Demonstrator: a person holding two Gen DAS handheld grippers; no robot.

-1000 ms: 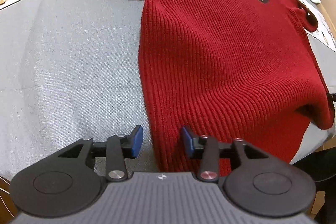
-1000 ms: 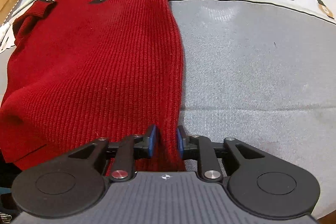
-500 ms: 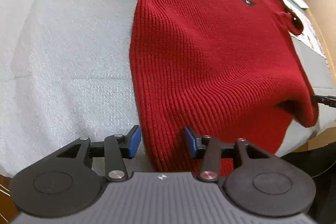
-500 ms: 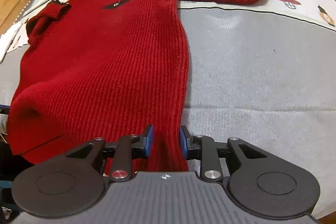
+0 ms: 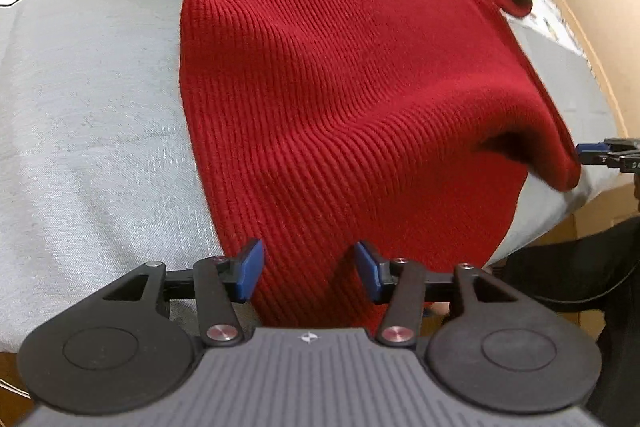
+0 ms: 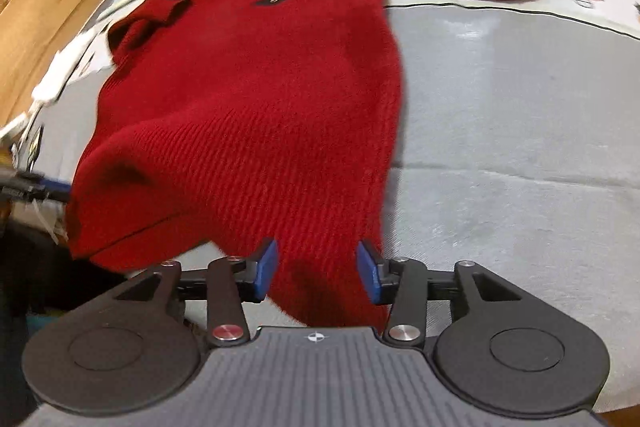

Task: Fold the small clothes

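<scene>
Covering grey cloth under red sweater

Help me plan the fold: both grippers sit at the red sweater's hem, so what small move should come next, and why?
Probably close both grippers on the hem again. The left gripper and right gripper have just been opening, each with a bottom corner of the red sweater loose between its pads, not pressed. The sweater lies face up, sleeves spread, on the grey table cover, unfolded, so a fresh grip seems needed before lifting the hem toward the collar.
</scene>
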